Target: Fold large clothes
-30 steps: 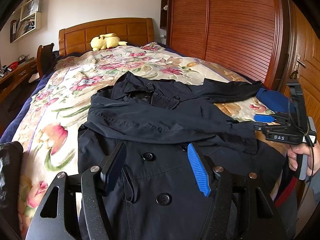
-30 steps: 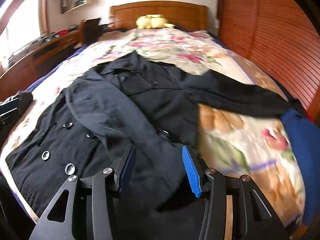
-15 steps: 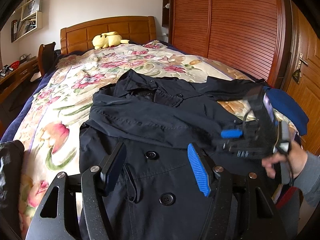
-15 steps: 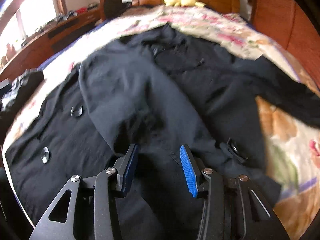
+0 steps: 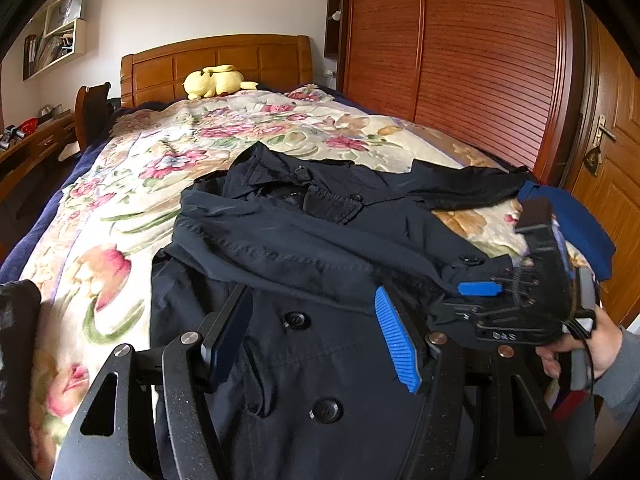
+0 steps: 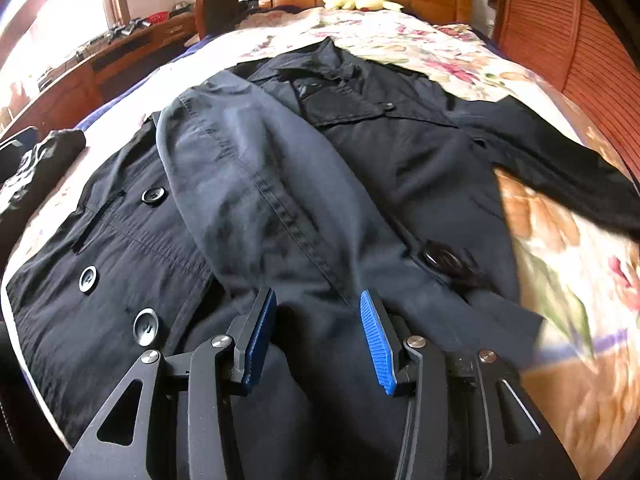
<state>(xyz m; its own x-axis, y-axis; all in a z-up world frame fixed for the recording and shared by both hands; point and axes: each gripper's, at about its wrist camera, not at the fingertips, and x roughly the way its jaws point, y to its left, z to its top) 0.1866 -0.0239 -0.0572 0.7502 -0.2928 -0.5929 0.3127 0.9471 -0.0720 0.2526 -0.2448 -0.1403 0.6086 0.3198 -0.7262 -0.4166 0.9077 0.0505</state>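
A dark navy double-breasted coat (image 5: 280,248) lies face up on the flowered bedspread (image 5: 120,200), collar toward the headboard. One sleeve (image 6: 248,184) is folded across the chest toward the hem. The other sleeve (image 6: 560,160) stretches out to the right. My left gripper (image 5: 312,304) hovers open above the buttoned lower front, with nothing between its fingers. My right gripper (image 6: 316,298) sits low over the cuff end of the folded sleeve, fingers apart with sleeve cloth under them. It also shows at the right of the left wrist view as the right gripper (image 5: 464,294), held by a hand (image 5: 576,348).
A yellow plush toy (image 5: 216,80) rests by the wooden headboard (image 5: 224,60). A slatted wardrobe (image 5: 460,60) and a door (image 5: 612,140) run along the right side. A blue garment (image 5: 580,228) lies at the bed's right edge, a dark bundle (image 6: 40,160) at the left, a desk (image 6: 100,60) beyond.
The right gripper has come in from the bed's right edge and dropped low onto the folded sleeve's cuff end. The left gripper has stayed where it was.
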